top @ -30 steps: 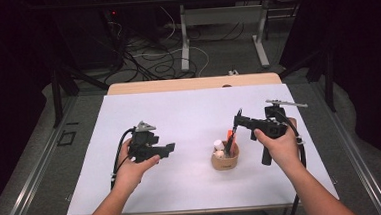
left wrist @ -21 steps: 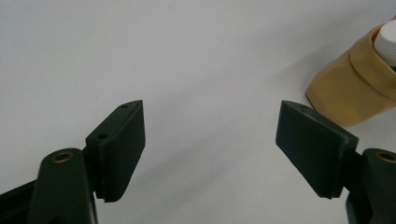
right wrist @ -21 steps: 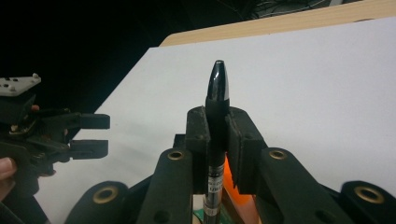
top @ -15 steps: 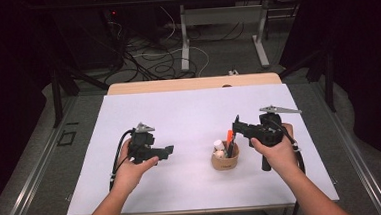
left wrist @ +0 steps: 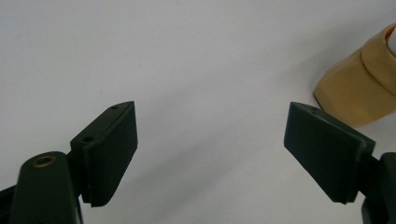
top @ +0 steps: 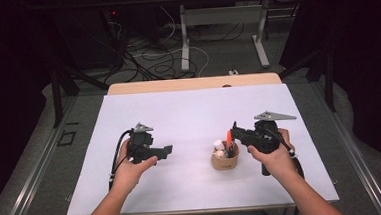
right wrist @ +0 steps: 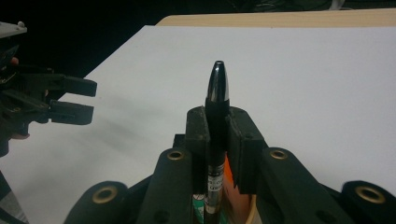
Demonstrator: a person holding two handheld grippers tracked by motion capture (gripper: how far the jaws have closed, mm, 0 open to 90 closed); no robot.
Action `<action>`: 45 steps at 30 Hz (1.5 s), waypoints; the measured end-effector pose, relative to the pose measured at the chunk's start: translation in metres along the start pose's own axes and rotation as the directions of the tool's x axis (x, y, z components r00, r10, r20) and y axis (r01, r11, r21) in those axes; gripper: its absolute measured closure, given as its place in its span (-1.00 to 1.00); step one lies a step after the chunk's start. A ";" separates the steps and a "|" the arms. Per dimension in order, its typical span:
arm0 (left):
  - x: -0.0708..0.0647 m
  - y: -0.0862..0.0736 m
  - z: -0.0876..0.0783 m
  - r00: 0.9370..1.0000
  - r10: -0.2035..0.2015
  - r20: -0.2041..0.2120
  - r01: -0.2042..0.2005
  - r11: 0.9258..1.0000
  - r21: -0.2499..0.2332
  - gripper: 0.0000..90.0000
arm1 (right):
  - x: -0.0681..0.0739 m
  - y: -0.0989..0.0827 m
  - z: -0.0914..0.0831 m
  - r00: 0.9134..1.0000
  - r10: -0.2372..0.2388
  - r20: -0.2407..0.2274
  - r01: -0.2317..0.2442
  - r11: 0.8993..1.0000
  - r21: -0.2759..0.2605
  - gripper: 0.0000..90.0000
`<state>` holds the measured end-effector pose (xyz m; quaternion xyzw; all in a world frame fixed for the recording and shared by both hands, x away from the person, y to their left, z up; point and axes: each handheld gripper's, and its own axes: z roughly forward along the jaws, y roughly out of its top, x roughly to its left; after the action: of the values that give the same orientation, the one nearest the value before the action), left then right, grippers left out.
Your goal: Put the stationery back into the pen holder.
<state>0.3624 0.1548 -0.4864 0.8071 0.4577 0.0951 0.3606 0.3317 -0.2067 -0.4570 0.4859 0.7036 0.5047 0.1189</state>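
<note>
Right now the right claw (right wrist: 218, 140) is clamped on a black pen (right wrist: 217, 100), tip upward, held directly above the brown cup (top: 225, 158) of markers on the white desk (top: 189, 112), probably so it can go straight in or come straight out. Its lower end reaches down to the cup's mouth. Well apart to the left, the left claw (top: 163, 151) hovers low, jaws wide and empty after opening, pointing toward the cup.
</note>
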 end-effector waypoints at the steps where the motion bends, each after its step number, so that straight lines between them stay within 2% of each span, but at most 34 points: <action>1: 0.000 0.000 0.000 1.000 0.000 -0.001 0.000 1.000 0.000 -0.60 | 0.000 -0.001 0.000 1.000 -0.021 0.005 0.021 1.000 -0.011 0.78; 4: 0.000 0.000 0.000 1.000 -0.003 -0.007 0.003 1.000 -0.010 -0.61 | 0.003 -0.002 -0.001 0.995 -0.089 0.041 0.091 0.995 -0.032 0.78; 5: 0.001 0.000 0.000 1.000 -0.005 -0.005 0.004 1.000 -0.007 -0.61 | 0.003 -0.003 0.000 0.995 -0.096 0.034 0.097 0.995 -0.026 0.78; 9: 0.001 0.000 0.000 1.000 -0.005 -0.003 0.005 1.000 -0.007 -0.61 | 0.004 -0.006 0.004 0.993 -0.110 0.045 0.110 0.994 -0.008 0.79; 18: 0.001 -0.001 0.000 1.000 -0.007 -0.004 0.007 1.000 -0.006 -0.61 | 0.006 -0.009 0.004 0.992 -0.121 0.033 0.122 0.992 -0.018 0.76; 24: 0.001 -0.001 0.000 1.000 -0.008 -0.005 0.008 1.000 -0.005 -0.61 | 0.006 -0.008 0.005 0.989 -0.147 0.026 0.148 0.989 -0.017 0.58; 31: 0.002 -0.001 -0.001 1.000 -0.010 -0.006 0.010 1.000 -0.008 -0.61 | 0.005 -0.007 0.005 0.990 -0.142 0.013 0.142 0.990 -0.010 0.33; 33: 0.002 -0.001 -0.001 1.000 -0.010 -0.006 0.010 1.000 -0.008 -0.61 | 0.004 -0.007 0.006 0.989 -0.146 0.014 0.146 0.989 -0.017 0.20; 35: 0.003 -0.001 -0.001 1.000 -0.012 -0.007 0.012 1.000 -0.009 -0.61 | 0.003 -0.007 0.006 0.988 -0.154 0.023 0.154 0.988 -0.015 0.08; 36: 0.003 0.000 -0.002 1.000 -0.010 -0.004 0.010 1.000 0.001 -0.61 | 0.002 -0.007 0.006 0.988 -0.150 0.024 0.150 0.989 -0.013 0.06; 41: 0.005 -0.001 -0.002 1.000 -0.014 -0.010 0.014 1.000 -0.009 -0.61 | -0.005 -0.006 0.005 0.991 -0.122 0.047 0.121 0.993 0.011 -0.10; 45: 0.007 -0.001 -0.003 1.000 -0.020 -0.018 0.020 1.000 -0.010 -0.63 | -0.011 -0.005 0.003 0.990 -0.125 0.066 0.124 0.992 0.018 -0.22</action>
<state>0.3643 0.1626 -0.4866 0.7997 0.4686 0.1010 0.3614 0.3363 -0.2140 -0.4659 0.4582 0.7319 0.4748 0.1702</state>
